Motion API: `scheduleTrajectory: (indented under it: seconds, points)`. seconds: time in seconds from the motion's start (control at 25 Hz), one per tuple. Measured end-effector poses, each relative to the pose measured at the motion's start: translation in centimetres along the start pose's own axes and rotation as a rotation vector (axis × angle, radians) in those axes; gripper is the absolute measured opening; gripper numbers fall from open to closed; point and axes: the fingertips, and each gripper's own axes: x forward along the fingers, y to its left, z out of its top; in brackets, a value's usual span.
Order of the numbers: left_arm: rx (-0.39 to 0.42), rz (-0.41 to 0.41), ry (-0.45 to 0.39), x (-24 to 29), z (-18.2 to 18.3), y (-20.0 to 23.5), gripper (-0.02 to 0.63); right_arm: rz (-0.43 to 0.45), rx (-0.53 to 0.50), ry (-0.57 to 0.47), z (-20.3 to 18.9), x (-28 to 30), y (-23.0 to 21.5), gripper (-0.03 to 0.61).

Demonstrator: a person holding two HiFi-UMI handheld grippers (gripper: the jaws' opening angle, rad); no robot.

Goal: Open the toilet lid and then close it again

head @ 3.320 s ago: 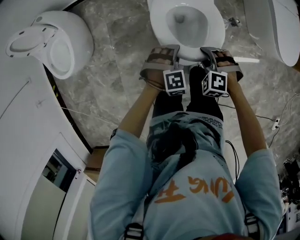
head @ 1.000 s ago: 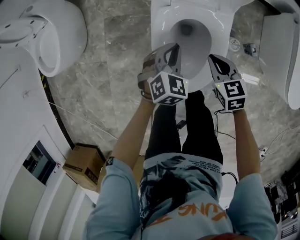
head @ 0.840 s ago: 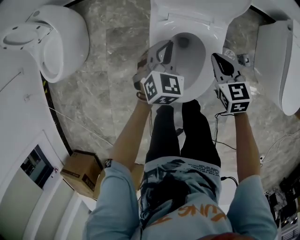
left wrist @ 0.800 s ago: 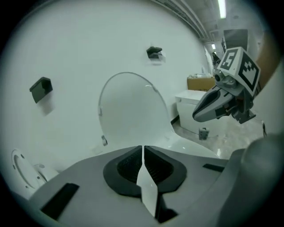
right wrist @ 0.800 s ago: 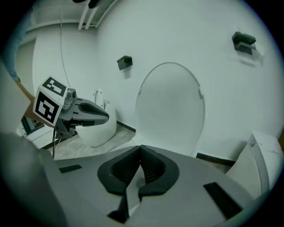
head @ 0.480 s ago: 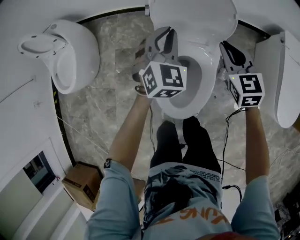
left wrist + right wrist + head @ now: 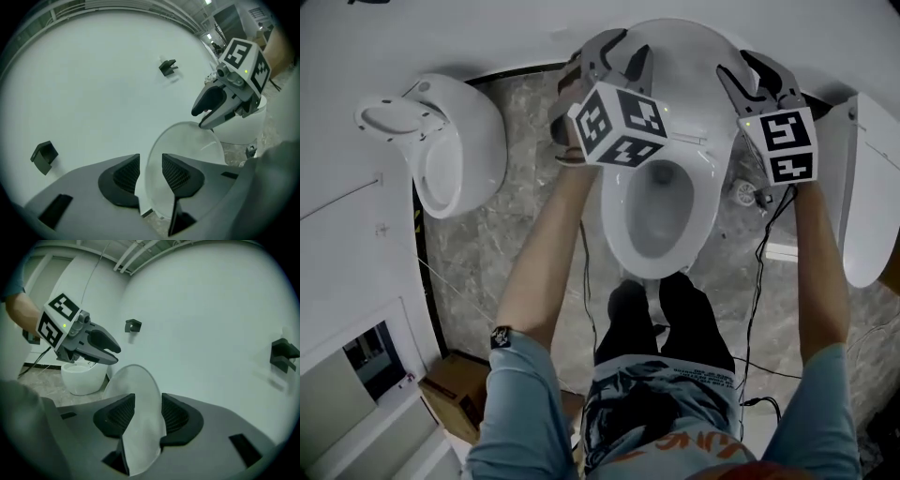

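The white toilet lid [image 7: 694, 66] stands raised, near the wall behind the bowl [image 7: 661, 202]. My left gripper [image 7: 619, 52] is at the lid's upper left edge and my right gripper [image 7: 757, 70] at its upper right edge. In the left gripper view the lid [image 7: 187, 145] runs between my left gripper's [image 7: 151, 173] jaws, which are opening, with a gap beside the edge. The right gripper view shows the lid [image 7: 133, 390] between my right gripper's [image 7: 148, 416] jaws, also opening. Each gripper sees the other across the lid.
A second white toilet [image 7: 441, 150] stands on the left and another white fixture [image 7: 862, 197] on the right. The person's legs [image 7: 661, 319] are in front of the bowl. Cables [image 7: 759, 281] trail over the marble floor; a cardboard box [image 7: 455, 398] sits lower left.
Both grippers have risen from the bowl's front rim and gone back toward the wall, swinging the lid upright. The seat and bowl are now uncovered.
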Motion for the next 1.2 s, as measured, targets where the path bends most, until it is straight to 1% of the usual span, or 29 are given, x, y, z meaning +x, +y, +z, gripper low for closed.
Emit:
scheduleTrajectory:
  seconds: [0.12,0.24,0.28,0.36,0.44,0.48,0.52,0.56,0.6,0.72,0.92,1.0,1.12,1.2]
  points:
    - [-0.002,-0.034,0.011,2.4,1.3,0.2,0.167,0.008,-0.045,0.019,0.3,1.7,-0.7,0.196]
    - [0.034,-0.072,0.079,4.6,0.3,-0.1,0.182,0.021,-0.056,0.04,0.0,3.2,-1.1,0.196]
    - [0.032,-0.076,0.104,5.1,-0.3,-0.1,0.183,0.029,-0.056,0.048,-0.3,3.6,-1.2,0.196]
    - [-0.004,-0.087,0.121,6.0,-1.0,0.2,0.182,0.041,-0.066,0.064,-0.7,4.5,-1.2,0.195]
    - [-0.023,-0.114,0.109,6.5,-1.0,0.2,0.176,0.038,-0.076,0.072,-0.9,5.2,-1.3,0.195]
    - [-0.008,-0.126,0.105,6.6,-0.9,0.1,0.174,0.035,-0.076,0.07,-0.8,5.4,-1.4,0.182]
    - [0.019,-0.134,0.103,6.6,-0.9,0.0,0.157,0.041,-0.069,0.064,-0.7,5.5,-1.4,0.147]
    - [0.044,-0.137,0.101,6.5,-1.0,-0.2,0.129,0.057,-0.059,0.058,-0.6,5.4,-1.4,0.143]
    - [0.058,-0.136,0.096,6.4,-1.1,-0.4,0.129,0.08,-0.053,0.057,-0.5,5.3,-1.4,0.136]
    - [0.06,-0.141,0.068,5.9,-1.1,-0.7,0.126,0.133,-0.063,0.078,-0.6,4.7,-1.0,0.12]
    - [0.077,-0.171,0.036,4.5,-1.3,-1.0,0.121,0.147,-0.092,0.069,-0.3,3.7,0.0,0.112]
    - [0.076,-0.196,0.031,3.8,-1.4,-1.2,0.12,0.152,-0.12,0.064,-0.2,3.2,0.5,0.11]
    - [0.077,-0.235,0.014,2.3,-1.5,-1.4,0.118,0.171,-0.134,0.054,0.1,2.1,1.5,0.104]
    - [0.103,-0.237,0.007,1.2,-1.8,-1.8,0.118,0.184,-0.14,0.057,0.2,1.2,2.3,0.1]
